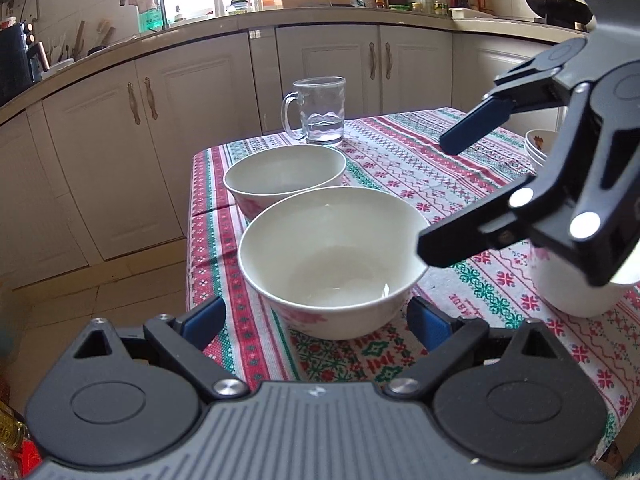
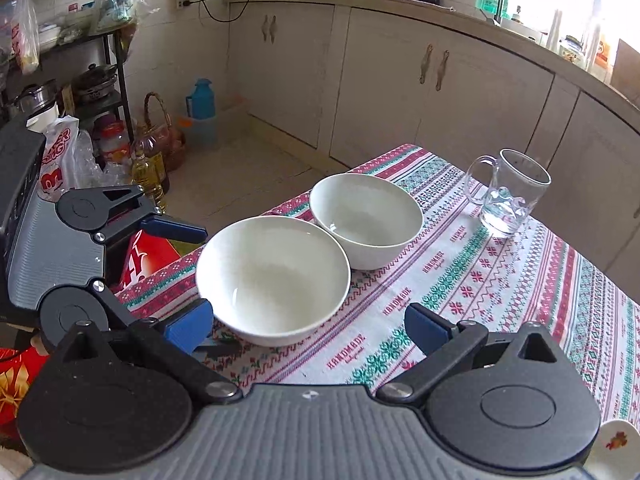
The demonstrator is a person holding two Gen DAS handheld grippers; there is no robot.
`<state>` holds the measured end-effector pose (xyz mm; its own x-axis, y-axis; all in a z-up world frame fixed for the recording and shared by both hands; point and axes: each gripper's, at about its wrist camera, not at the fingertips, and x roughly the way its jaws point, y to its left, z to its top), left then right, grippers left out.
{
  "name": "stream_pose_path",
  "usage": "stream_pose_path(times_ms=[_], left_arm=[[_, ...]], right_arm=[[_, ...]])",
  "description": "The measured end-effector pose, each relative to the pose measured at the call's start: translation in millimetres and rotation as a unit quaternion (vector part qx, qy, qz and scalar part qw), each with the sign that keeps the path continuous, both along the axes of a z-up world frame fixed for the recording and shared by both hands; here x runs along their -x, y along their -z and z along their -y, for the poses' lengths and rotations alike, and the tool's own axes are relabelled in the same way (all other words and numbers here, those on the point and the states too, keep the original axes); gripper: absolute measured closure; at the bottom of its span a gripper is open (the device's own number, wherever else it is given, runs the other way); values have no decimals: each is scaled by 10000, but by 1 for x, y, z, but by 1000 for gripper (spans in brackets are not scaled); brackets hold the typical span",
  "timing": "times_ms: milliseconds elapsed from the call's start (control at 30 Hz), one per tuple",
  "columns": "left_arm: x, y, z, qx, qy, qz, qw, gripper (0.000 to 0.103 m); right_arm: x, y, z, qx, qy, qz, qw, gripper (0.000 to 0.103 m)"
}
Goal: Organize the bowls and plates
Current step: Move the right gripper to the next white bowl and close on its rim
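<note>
your left gripper (image 1: pixel 316 316) stands wide and released, nothing pinched: the near bowl (image 1: pixel 332 260) sits between and just ahead of its two blue pads (image 1: pixel 204 320), and neither pad touches the rim as far as the left view shows. the bowl rests upright on the tablecloth (image 1: pixel 400 168), close to the table's edge on your side.

right behind it sits the far bowl (image 1: pixel 284 178), also upright (the two rims look to be touching or very nearly so; the views do not settle it). beyond that one, well apart, stands a glass mug (image 1: pixel 320 110) with a little water in the bottom, handle to the left in the left view.

your right gripper (image 2: pixel 308 328) is released too, jaws spread with only cloth between them. from its own camera the near bowl (image 2: pixel 274 280) lies just ahead and to the left, beside the left pad (image 2: pixel 188 328) rather than between the fingers. seen from the left camera, this gripper (image 1: pixel 436 192) hangs above the table to the right of the near bowl, its lower finger crossing in front of the bowl's right rim (contact cannot be told).

more white crockery shows at the right: a cup (image 1: pixel 576 292) partly hidden behind the right gripper, and a small stack (image 1: pixel 538 146) further back.
</note>
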<state>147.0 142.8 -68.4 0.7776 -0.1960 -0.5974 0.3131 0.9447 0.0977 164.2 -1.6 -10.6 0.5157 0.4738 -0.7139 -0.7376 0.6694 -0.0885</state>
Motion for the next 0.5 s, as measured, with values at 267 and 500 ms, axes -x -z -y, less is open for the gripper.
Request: stream_pose_path(times_ms=[267,500], left_arm=[[-7,3,2,21,180,-16,9998,7],[-9,2,4,3,329,49,9994,8]], right_arm=[[-25,14,-19,-8,-33,-275,9996,1],[-38,24,-26,90,12,-466,9989,12]])
